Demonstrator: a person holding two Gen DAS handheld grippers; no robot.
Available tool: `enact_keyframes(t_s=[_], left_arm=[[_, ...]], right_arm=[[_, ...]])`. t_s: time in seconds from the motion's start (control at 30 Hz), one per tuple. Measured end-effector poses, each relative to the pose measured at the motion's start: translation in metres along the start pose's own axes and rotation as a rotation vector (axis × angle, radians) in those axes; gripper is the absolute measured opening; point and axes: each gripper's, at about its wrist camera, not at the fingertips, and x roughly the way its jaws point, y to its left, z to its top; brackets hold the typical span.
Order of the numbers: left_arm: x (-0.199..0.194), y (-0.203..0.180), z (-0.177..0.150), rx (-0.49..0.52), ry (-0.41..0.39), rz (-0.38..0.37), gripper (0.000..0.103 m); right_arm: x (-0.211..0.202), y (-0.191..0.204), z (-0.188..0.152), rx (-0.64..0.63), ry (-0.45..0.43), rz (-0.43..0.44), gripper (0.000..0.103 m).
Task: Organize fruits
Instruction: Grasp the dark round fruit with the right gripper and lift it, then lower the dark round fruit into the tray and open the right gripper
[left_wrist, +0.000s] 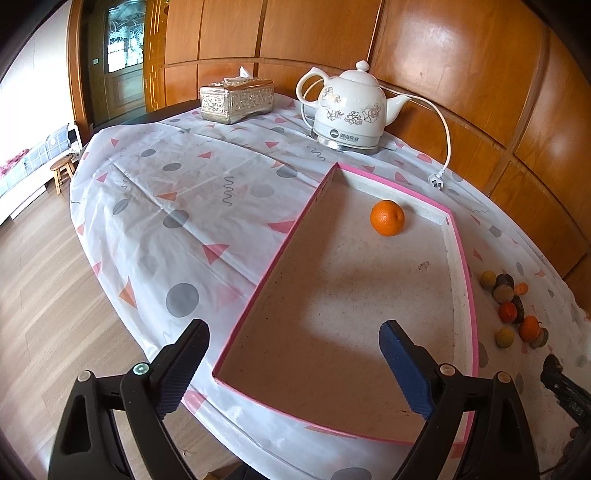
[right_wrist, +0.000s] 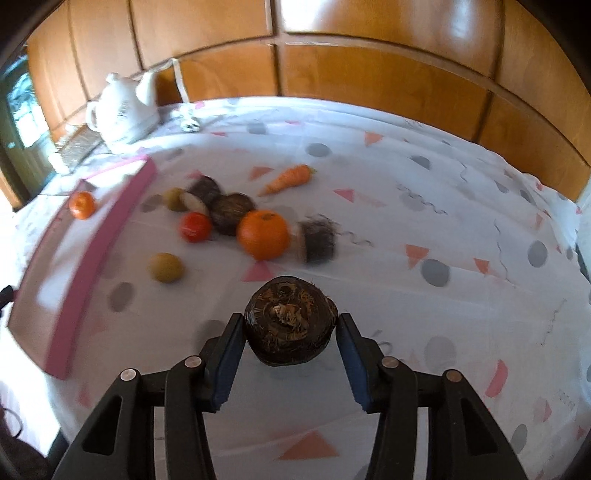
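Note:
A shallow pink-rimmed box (left_wrist: 280, 243) lies on the patterned tablecloth with one orange (left_wrist: 387, 217) in its far corner. My left gripper (left_wrist: 293, 326) hovers open over the box's near end with nothing between its fingers. Right of the box lies a loose pile: a big orange (right_wrist: 263, 234), a red tomato (right_wrist: 195, 226), a yellow-green fruit (right_wrist: 166, 267), dark hairy roots (right_wrist: 232, 213) and a carrot (right_wrist: 290, 178). My right gripper (right_wrist: 290, 325) is shut on a dark brown round root (right_wrist: 290, 332), nearer than the pile; both pads press its sides.
A white floral kettle (left_wrist: 351, 107) with its cord and plug (left_wrist: 436, 181) stands behind the box, and a silver tissue box (left_wrist: 236, 101) sits at the far left. Wood panelling backs the round table. The table's edge drops to the wooden floor (left_wrist: 44, 295) on the left.

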Motion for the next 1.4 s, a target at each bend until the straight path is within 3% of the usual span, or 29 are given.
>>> enact_keyframes(t_s=[0.17, 0.37, 0.63, 0.77, 0.93, 1.07, 1.23, 1.4], left_arm=[[-0.001, 0.001, 0.000, -0.003, -0.004, 0.002, 0.094], [-0.002, 0.005, 0.002, -0.018, -0.012, 0.005, 0.095], [0.003, 0.013, 0.001, -0.040, 0.001, 0.015, 0.095], [0.003, 0.015, 0.001, -0.041, 0.004, 0.016, 0.095], [0.005, 0.017, 0.001, -0.045, 0.009, 0.018, 0.095], [0.007, 0.017, 0.001, -0.045, 0.018, 0.016, 0.095], [0.005, 0.012, 0.001, -0.033, 0.010, 0.010, 0.095], [0.000, 0.006, 0.000, -0.014, -0.001, -0.001, 0.095]], right_arm=[[-0.011, 0.040, 0.015, -0.076, -0.023, 0.128, 0.051], [-0.012, 0.116, 0.036, -0.239, -0.035, 0.279, 0.051], [0.013, 0.190, 0.057, -0.377, -0.018, 0.319, 0.051], [0.037, 0.211, 0.067, -0.398, 0.004, 0.281, 0.051], [0.053, 0.210, 0.071, -0.375, 0.029, 0.260, 0.052], [0.044, 0.194, 0.069, -0.325, 0.002, 0.272, 0.070], [0.025, 0.171, 0.061, -0.271, -0.052, 0.260, 0.070], [0.006, 0.142, 0.043, -0.221, -0.111, 0.191, 0.070]])
